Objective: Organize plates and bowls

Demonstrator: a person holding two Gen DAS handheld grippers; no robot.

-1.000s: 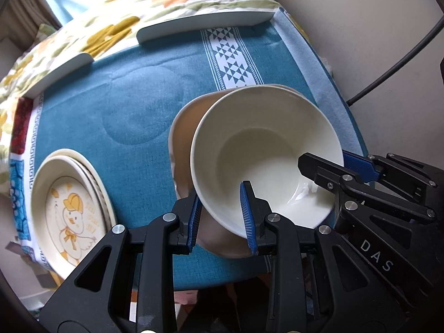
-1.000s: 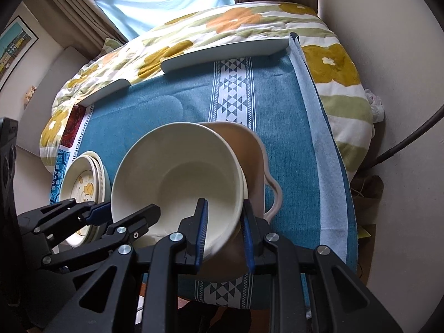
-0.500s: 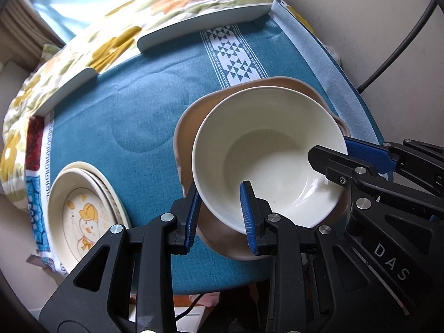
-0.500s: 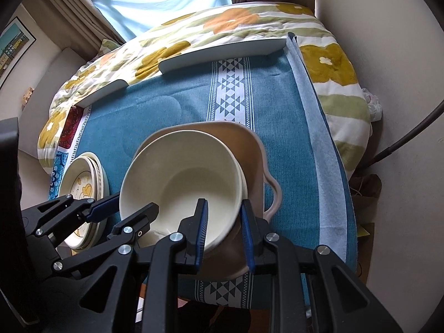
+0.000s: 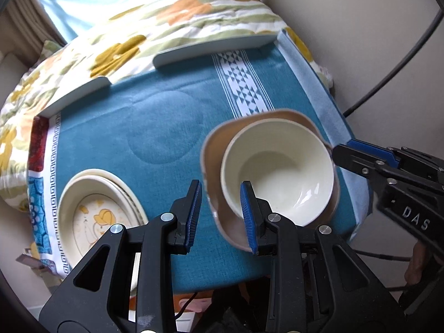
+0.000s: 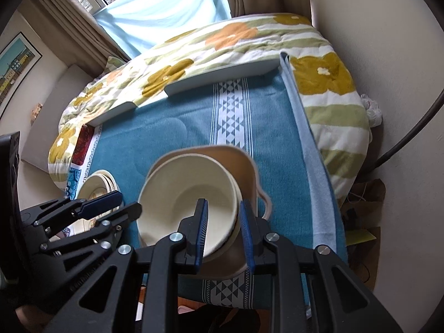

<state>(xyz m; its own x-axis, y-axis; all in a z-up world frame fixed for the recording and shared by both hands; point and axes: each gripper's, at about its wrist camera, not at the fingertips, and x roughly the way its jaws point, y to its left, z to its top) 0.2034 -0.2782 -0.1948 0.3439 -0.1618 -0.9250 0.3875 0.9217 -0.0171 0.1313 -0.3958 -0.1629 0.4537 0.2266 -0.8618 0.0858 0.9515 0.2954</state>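
Teal cloth [image 5: 155, 116] w/ a white patterned band covers the bench; floral quilt [image 5: 155, 27] behind it at 12 o'clock, window [image 6: 166, 8] beyond.

Cream bowl [image 5: 277, 172] sits nested inside a tan dish [image 5: 213, 149] at the bench's 4 o'clock edge. Stack of plates [image 5: 91, 202], top one w/ a cartoon duck, lies at 8 o'clock, well apart from the bowl.

Left gripper [image 5: 220, 216]: jaws spread wide, nothing clamped. In the left view its right finger overlaps the bowl's near rim and the left finger hangs over bare cloth; can't tell if the pad touches.

Right gripper [image 6: 223, 233]: jaws partly apart, straddling the bowl's near-right rim, one finger inside, one outside over the tan dish. Pads look just off the rim, but contact can't be confirmed.

Right view only: tan dish has a loop handle [image 6: 265, 202] at 3 o'clock, a framed picture [image 6: 15, 63] hangs on the wall at 9 o'clock, and the left gripper's side shows at 8 o'clock w/ plates [image 6: 97, 183] mostly hidden behind it. Left view only: the full duck print, and the right gripper [image 5: 344, 149] coming in from 3 o'clock, its tip at the dish's edge.
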